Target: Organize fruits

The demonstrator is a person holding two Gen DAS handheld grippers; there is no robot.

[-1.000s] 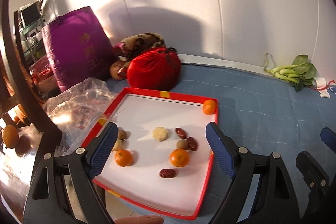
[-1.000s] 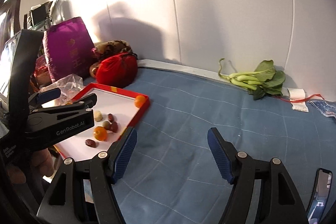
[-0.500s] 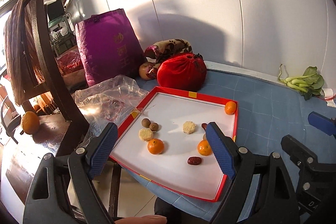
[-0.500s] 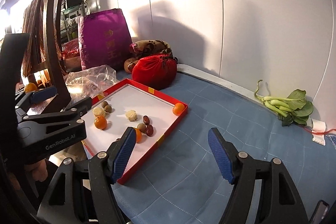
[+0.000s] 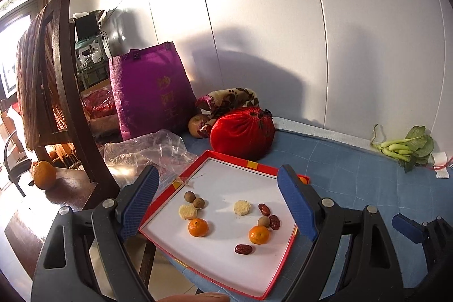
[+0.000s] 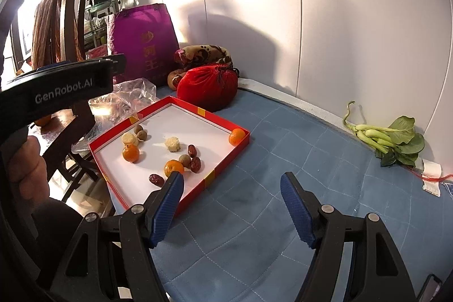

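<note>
A red-rimmed white tray (image 5: 271, 169) (image 6: 240, 152) lies on the blue quilted surface, its left part overhanging the edge. On it lie small oranges (image 5: 198, 227) (image 5: 258, 234) (image 6: 236, 137), red dates (image 5: 243, 249) (image 6: 192, 151), brown longans (image 5: 189, 196) (image 6: 138, 129) and pale round pieces (image 5: 242, 207) (image 6: 172, 144). My left gripper (image 5: 218, 201) is open and empty, above the tray's near side. My right gripper (image 6: 232, 204) is open and empty, over the quilt right of the tray.
A red drawstring pouch (image 5: 243, 133), a purple bag (image 5: 150, 95) and clear plastic (image 5: 144, 152) sit behind and left of the tray. Green bok choy (image 6: 388, 137) lies by the wall at right. A wooden chair (image 5: 62, 92) holding an orange (image 5: 44, 174) stands left.
Both grippers have pulled back and risen, so the tray looks smaller and farther. The views swung left, bringing the chair and doorway into sight. Fruits have not moved.
</note>
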